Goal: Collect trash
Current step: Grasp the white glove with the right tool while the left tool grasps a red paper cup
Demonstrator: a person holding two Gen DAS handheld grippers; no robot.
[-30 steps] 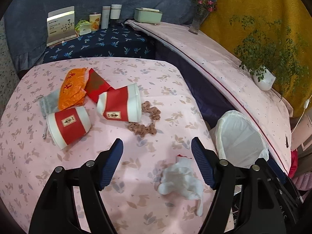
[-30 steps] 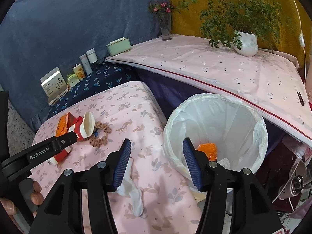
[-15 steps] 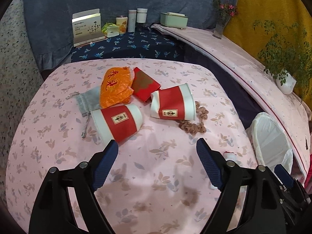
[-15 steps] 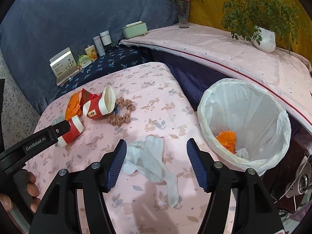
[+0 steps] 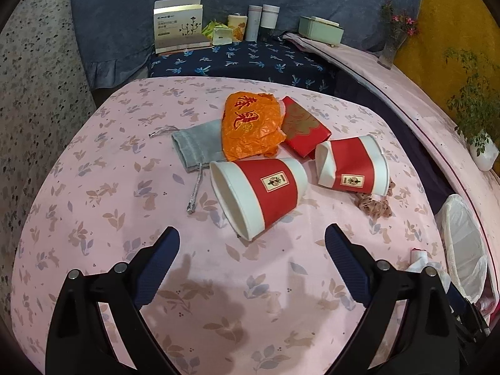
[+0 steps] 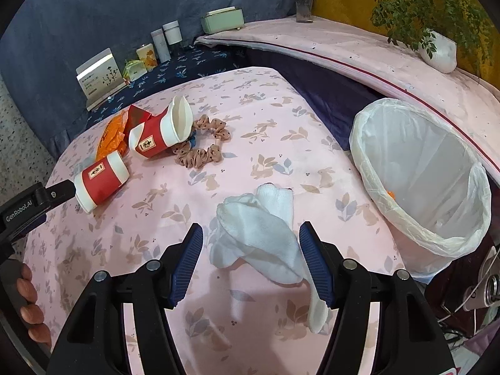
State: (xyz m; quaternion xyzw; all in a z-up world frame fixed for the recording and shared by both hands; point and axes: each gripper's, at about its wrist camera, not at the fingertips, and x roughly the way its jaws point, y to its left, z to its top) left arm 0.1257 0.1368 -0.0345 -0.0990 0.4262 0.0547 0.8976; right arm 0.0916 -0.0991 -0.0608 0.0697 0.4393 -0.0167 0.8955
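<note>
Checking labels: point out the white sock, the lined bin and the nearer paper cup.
white sock (image 6: 259, 234), right wrist view, middle of the fabric.
lined bin (image 6: 375, 168), right wrist view, near rim.
nearer paper cup (image 5: 275, 187), left wrist view, red band.

a home living room: a counter (image 5: 93, 218) under a pink rabbit-print cloth, a blue sofa (image 5: 250, 62) with jars (image 5: 261, 22) and a tissue box (image 5: 320, 29), a potted plant (image 6: 437, 47), flowers in a vase (image 6: 304, 0), a lined bin (image 6: 422, 187).

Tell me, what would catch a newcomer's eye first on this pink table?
Two red-and-white paper cups lie tipped over mid-table, beside a crumpled orange wrapper. Nearer, white socks sprawl between the right gripper and its open jaws, with a white-lined bin at the table's edge.
</note>
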